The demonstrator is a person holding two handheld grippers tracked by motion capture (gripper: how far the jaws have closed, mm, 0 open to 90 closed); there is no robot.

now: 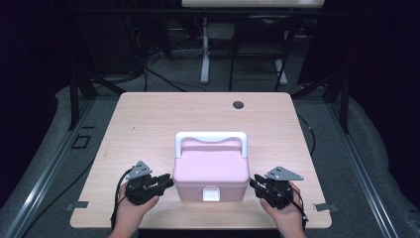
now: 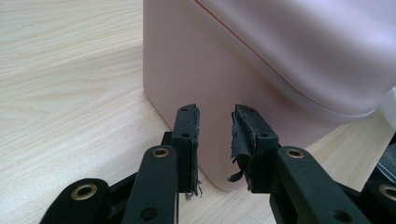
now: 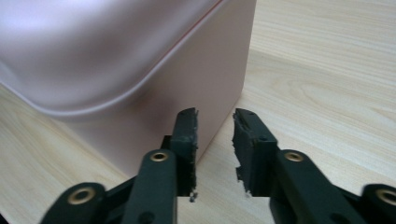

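Black jaws of our left gripper (image 2: 215, 140) sit closest to the lens in the left gripper view, released, a clear gap between the pads, nothing between them. Pad rubber is frayed, shreds hanging off the inner faces. Just past the tips: the pink box (image 2: 261, 70), its rounded lower corner dead ahead of the gap. Can't tell whether the tips touch the wall; looks just short of it.

Same story in the right gripper view: right gripper (image 3: 215, 140) jaws released, holding nothing, box corner (image 3: 140, 84) ahead of the left jaw, bare worktop (image 3: 327, 70) ahead of the right jaw.

Hard to make out: both gripper views cut the box off at the top, lid blurred and washed out. The lid seam reads only as a thin line. A white edge at the far right of the left gripper view is too cropped to identify.

From the high view, the box (image 1: 210, 168) sits at the near middle of the worktop (image 1: 148, 119), between the two sets of jaws, white handle (image 1: 211, 138) on its far side, white latch (image 1: 211, 194) on the near face. Our left hand (image 1: 133, 206) and right hand (image 1: 282, 210) come in low from the near edge, each wrapped around its gripper (image 1: 166, 183) (image 1: 255, 182), jaws angled inward at the box's near side corners. Forearms cut off by the frame.
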